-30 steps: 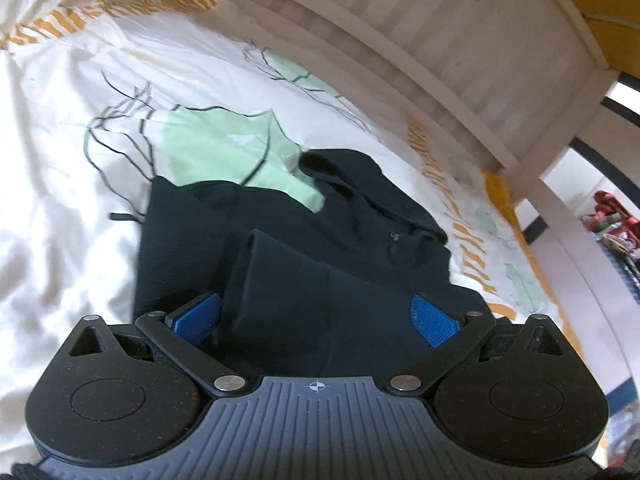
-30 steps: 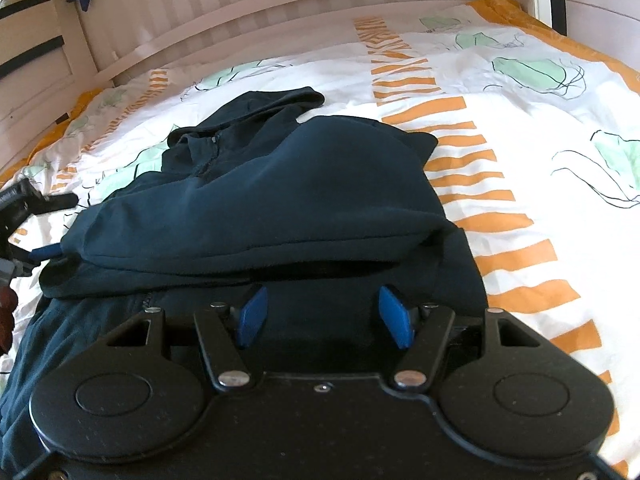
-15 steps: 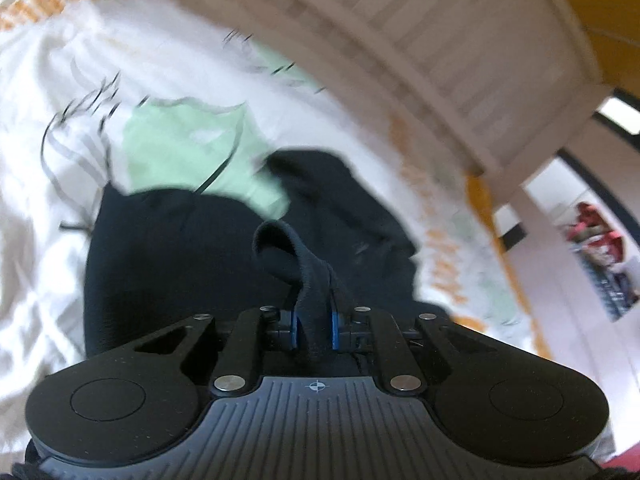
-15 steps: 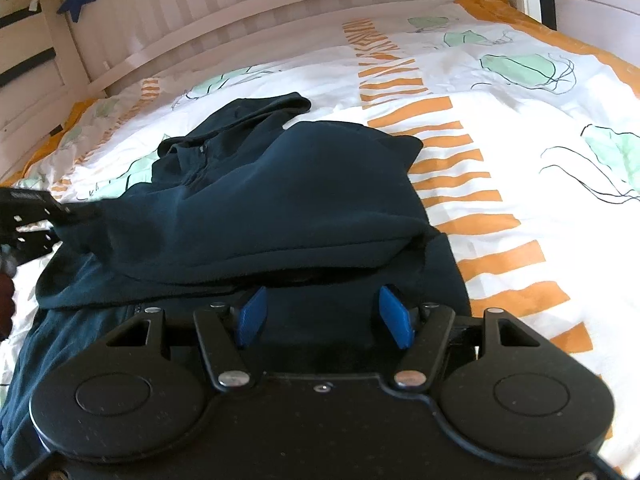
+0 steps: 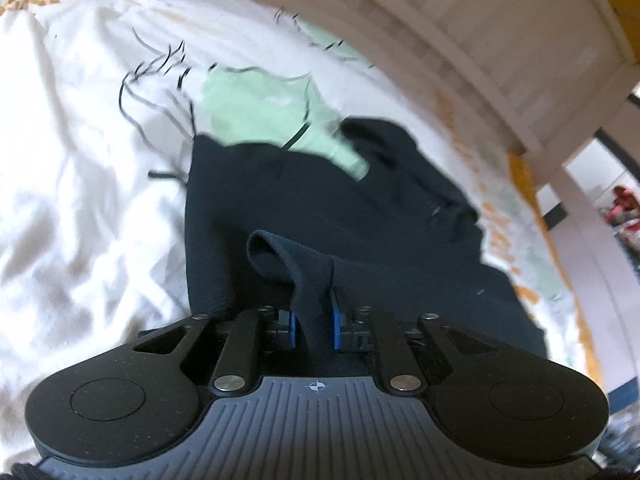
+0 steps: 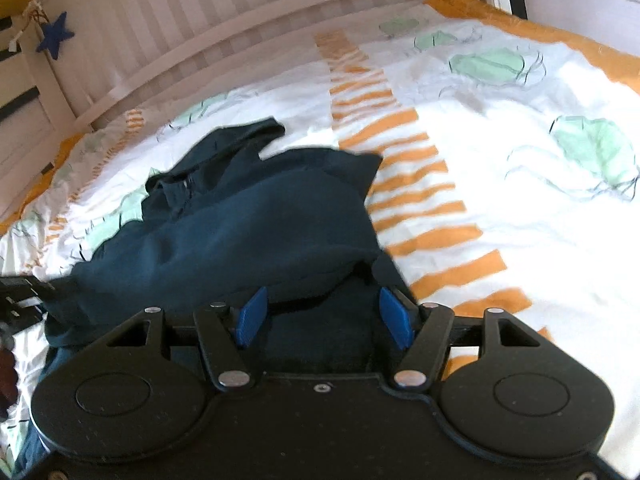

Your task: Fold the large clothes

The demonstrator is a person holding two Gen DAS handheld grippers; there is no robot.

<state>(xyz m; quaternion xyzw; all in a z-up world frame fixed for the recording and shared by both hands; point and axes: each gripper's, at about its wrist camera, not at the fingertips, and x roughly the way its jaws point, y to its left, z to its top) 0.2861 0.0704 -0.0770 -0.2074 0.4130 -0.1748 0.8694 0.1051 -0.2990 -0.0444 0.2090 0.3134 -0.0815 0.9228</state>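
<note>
A white duvet cover [image 6: 500, 208] spreads over the whole bed, rumpled into soft creases on the side seen from the left wrist view [image 5: 72, 208]. It is printed with pale green leaf shapes [image 6: 596, 148] outlined in thin dark lines, and a band of short orange stripes [image 6: 416, 196] runs from the near edge toward the far edge. An orange border [image 6: 560, 36] trims the far right edge of the cover. Along the far edge of the bed stands a white slatted headboard [image 6: 208, 28]. A dark blue star [image 6: 55, 37] hangs on a string from the headboard's left corner post. Past the bed's corner post [image 5: 576, 204], blurred red items [image 5: 622, 204] sit in the room beyond.
</note>
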